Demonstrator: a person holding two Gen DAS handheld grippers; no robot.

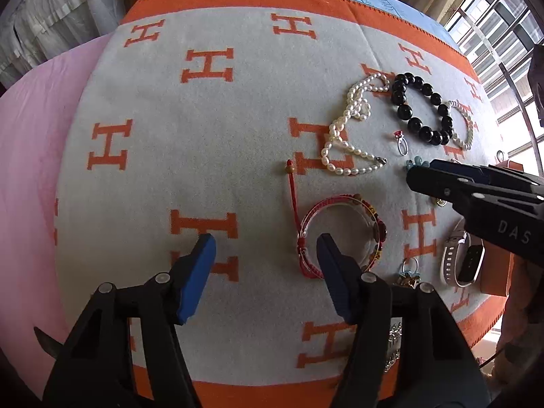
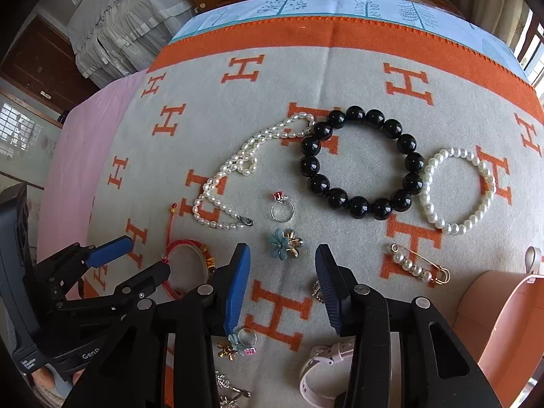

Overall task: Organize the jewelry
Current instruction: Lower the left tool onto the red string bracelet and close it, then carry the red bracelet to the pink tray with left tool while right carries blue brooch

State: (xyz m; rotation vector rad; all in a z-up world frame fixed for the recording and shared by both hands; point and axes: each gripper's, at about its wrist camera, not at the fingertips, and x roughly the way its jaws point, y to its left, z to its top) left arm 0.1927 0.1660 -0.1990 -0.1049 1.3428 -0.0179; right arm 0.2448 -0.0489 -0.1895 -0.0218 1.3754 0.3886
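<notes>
Covering the whole surface, a grey blanket (image 2: pixel 210 292) with orange H marks carries the jewelry: at 12 o'clock in the right wrist view a black bead bracelet (image 2: pixel 362 161), touching a white pearl bracelet (image 2: pixel 457 192) at 2, a pearl necklace (image 2: pixel 238 173) at 10, a pearl pin (image 2: pixel 420 267) at 3, then a red-stone ring (image 2: pixel 282 207) and a blue flower piece (image 2: pixel 284 243) near centre. Both tools empty: right gripper (image 2: pixel 282 255) spread just below the flower piece, left gripper (image 1: pixel 265 243) spread, one finger (image 1: pixel 326 255) over a red cord bracelet (image 1: pixel 340 234).

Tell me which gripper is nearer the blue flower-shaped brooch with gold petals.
Right. The right gripper hovers open just short of the blue flower brooch; the left gripper sits off to its left, by the red bracelet.
</notes>
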